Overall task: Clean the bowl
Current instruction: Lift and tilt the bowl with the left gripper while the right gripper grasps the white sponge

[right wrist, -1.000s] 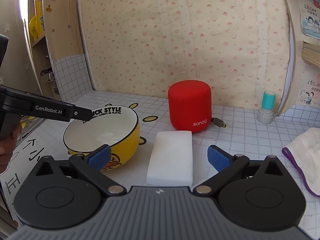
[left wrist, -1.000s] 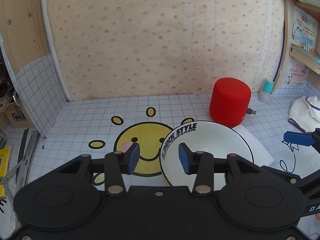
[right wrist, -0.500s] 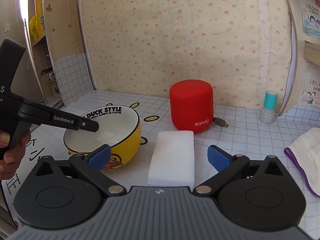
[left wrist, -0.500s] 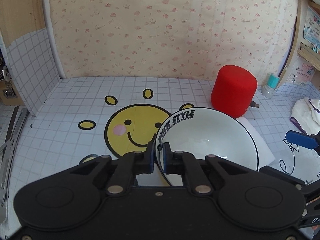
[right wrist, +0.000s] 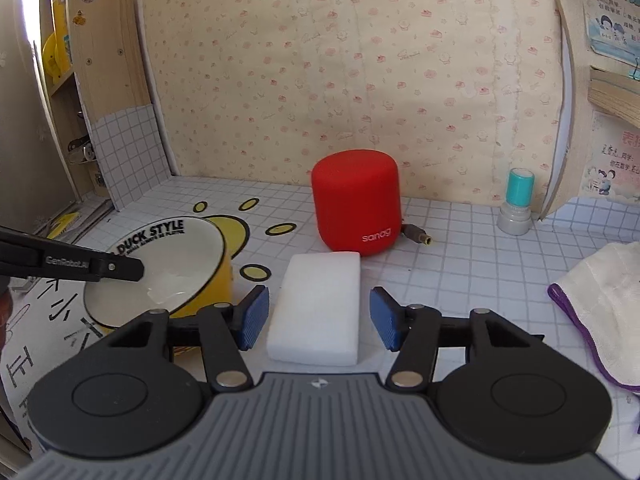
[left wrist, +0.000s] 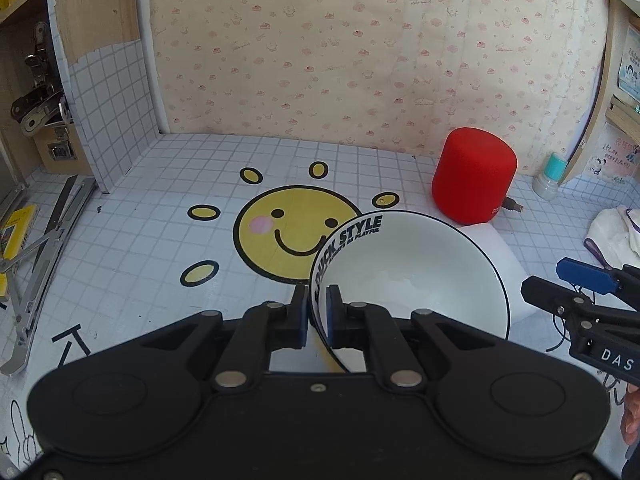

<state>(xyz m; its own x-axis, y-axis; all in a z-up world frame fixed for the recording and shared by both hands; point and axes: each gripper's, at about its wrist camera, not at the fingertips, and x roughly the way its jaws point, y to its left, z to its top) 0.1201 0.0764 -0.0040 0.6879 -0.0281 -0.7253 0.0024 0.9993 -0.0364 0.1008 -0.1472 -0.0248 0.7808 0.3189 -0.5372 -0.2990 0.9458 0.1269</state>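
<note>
On the white grid-tiled counter [right wrist: 460,264], the glossy yellow bowl [left wrist: 408,276] with its white inside is sitting tilted at ten o'clock of the right gripper [right wrist: 316,316], the left gripper [left wrist: 318,312] clamping its rim while the right's jaws are closing around the soft white sponge block [right wrist: 316,304], not yet touching, before a red cylindrical speaker [right wrist: 356,200].

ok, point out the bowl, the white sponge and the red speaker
bowl [left wrist: 408,264]: left wrist view, white inner wall.
white sponge [right wrist: 318,304]: right wrist view, middle of top face.
red speaker [right wrist: 356,196]: right wrist view, front of body.
</note>
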